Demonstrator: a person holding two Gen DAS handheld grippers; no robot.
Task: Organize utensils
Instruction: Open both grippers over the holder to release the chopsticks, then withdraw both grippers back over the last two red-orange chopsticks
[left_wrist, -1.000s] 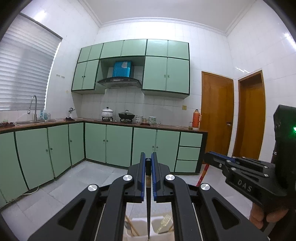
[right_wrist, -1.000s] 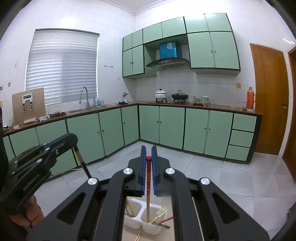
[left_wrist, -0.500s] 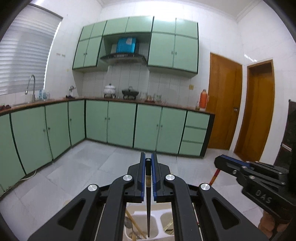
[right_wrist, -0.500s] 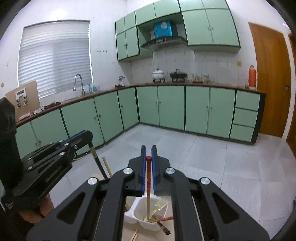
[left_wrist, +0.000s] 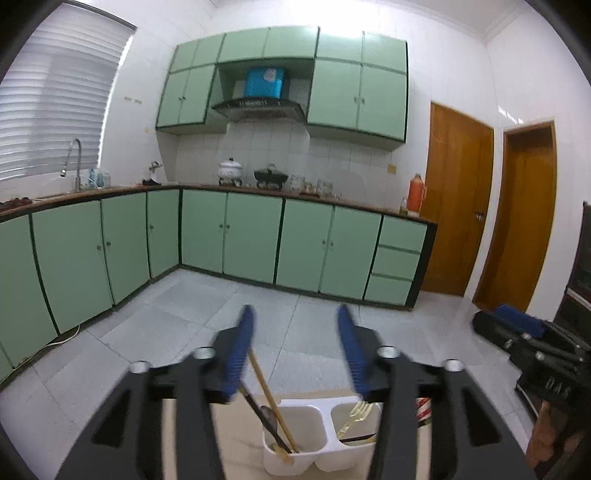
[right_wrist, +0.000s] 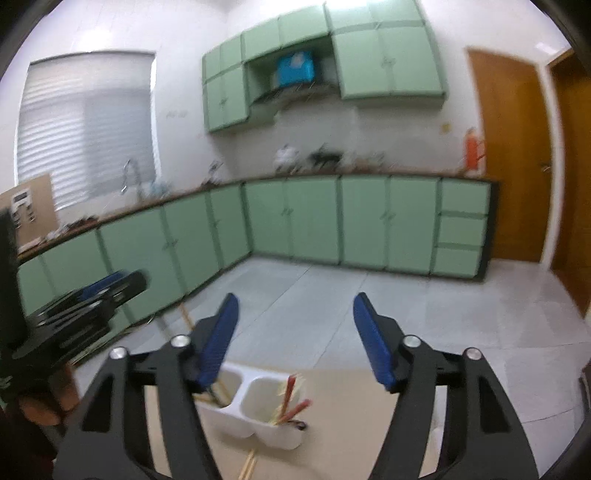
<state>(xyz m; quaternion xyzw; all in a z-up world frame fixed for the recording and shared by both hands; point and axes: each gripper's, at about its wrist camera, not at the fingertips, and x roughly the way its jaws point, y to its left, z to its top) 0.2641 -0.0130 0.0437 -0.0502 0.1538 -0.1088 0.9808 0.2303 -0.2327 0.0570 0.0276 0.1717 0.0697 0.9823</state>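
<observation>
A white two-compartment holder (left_wrist: 321, 439) (right_wrist: 251, 410) stands on a tan table just below both grippers. My left gripper (left_wrist: 295, 308) is opening, with nothing between its blue pads. A dark chopstick (left_wrist: 256, 404) leans in the holder's left compartment beside wooden chopsticks (left_wrist: 271, 398) and a spoon. A gold fork (left_wrist: 354, 415) stands in the right compartment. My right gripper (right_wrist: 295, 297) is also opening and holds nothing. Red chopsticks (right_wrist: 291, 400) rest in the right compartment beneath it. Each gripper shows at the edge of the other's view.
Loose wooden chopsticks (right_wrist: 247, 465) lie on the table (right_wrist: 351, 424) in front of the holder. A hand holds the left gripper (right_wrist: 88, 306) at the left edge. Green cabinets, a tiled floor and two wooden doors lie beyond.
Both grippers sank toward the holder. Each went from shut on a chopstick to open: the dark chopstick now leans in the left compartment, the red one in the right.
</observation>
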